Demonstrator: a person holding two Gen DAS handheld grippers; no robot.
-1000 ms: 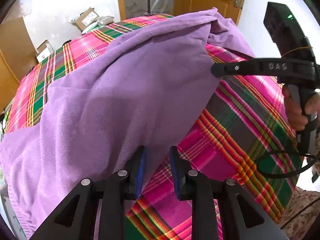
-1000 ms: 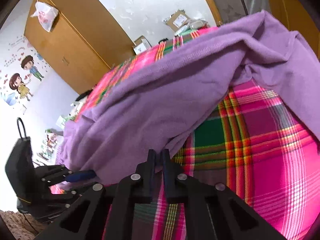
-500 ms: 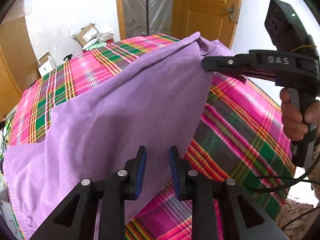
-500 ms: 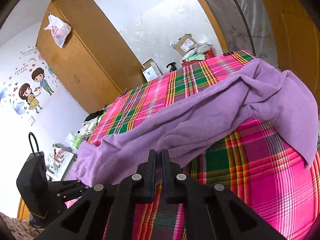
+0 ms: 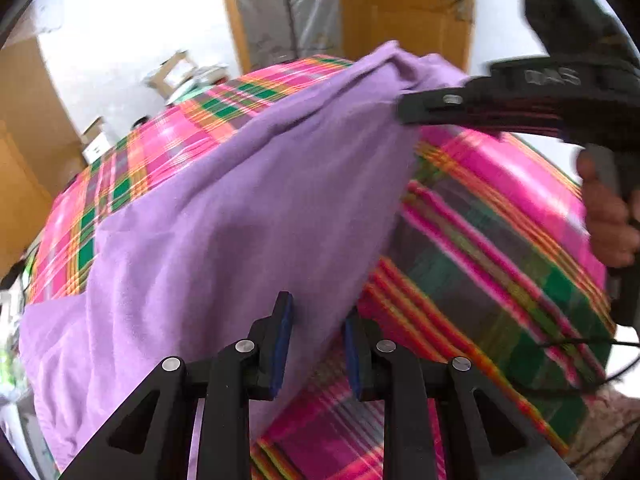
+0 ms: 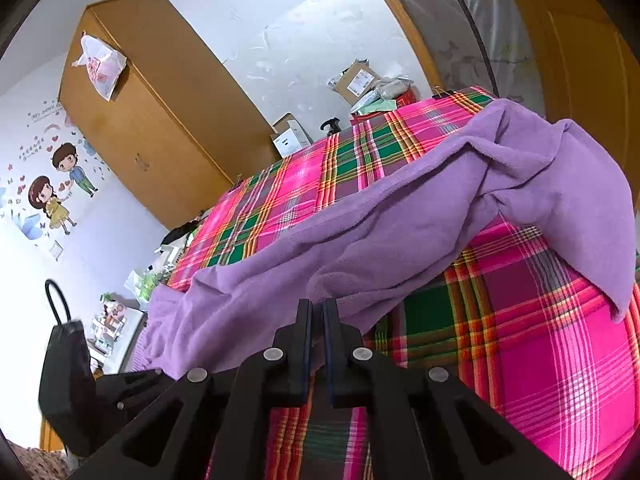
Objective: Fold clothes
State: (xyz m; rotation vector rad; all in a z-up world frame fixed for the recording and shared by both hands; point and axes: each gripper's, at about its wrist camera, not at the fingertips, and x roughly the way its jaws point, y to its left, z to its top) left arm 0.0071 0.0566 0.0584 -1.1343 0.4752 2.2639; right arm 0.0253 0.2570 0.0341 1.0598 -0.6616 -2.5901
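Note:
A purple towel lies across a bed with a pink and green plaid cover. My left gripper is open, with its blue pads on either side of the towel's near edge. My right gripper is shut on the towel's edge and holds it lifted above the plaid cover; the towel drapes away from it in folds. The right gripper also shows in the left wrist view, pinching the towel's far corner. The left gripper shows in the right wrist view, at the lower left by the towel.
A wooden wardrobe stands against the far wall with cardboard boxes beside it. A wooden door is behind the bed. A cable trails over the cover's right edge.
The right gripper has lifted its towel corner higher off the bed, stretching the cloth between the grippers. The left gripper stays open at the near edge.

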